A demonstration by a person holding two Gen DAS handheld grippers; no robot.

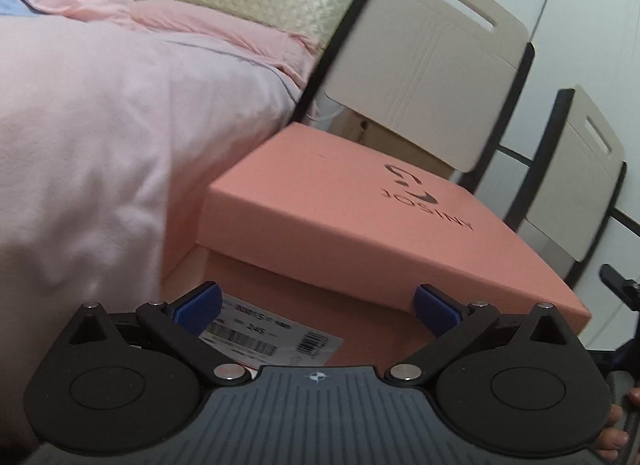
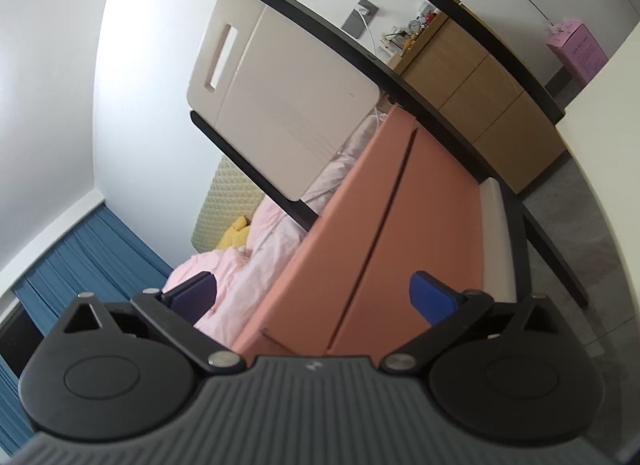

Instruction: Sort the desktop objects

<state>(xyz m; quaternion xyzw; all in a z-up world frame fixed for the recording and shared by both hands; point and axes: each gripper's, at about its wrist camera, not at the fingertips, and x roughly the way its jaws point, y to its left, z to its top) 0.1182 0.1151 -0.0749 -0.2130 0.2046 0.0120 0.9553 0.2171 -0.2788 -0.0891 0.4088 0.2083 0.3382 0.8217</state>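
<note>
A salmon-pink shoebox (image 1: 360, 201) with a dark logo on its lid stands next to the bed, its labelled end facing me. In the left wrist view my left gripper (image 1: 316, 309) is open wide just in front of that end. One blue pad (image 1: 198, 307) is before the barcode label and the other is by the lid's near right corner. In the right wrist view, which is rolled, the shoebox (image 2: 360, 225) runs away from my right gripper (image 2: 314, 299). That gripper is open too, and neither pad touches the box.
A bed with a pink duvet (image 1: 100, 145) lies left of the box. Two beige chair backs (image 1: 424, 65) with black frames stand behind it. A wooden cabinet (image 2: 480, 113), a pink carton (image 2: 576, 47) and a blue curtain (image 2: 80, 265) appear in the right wrist view.
</note>
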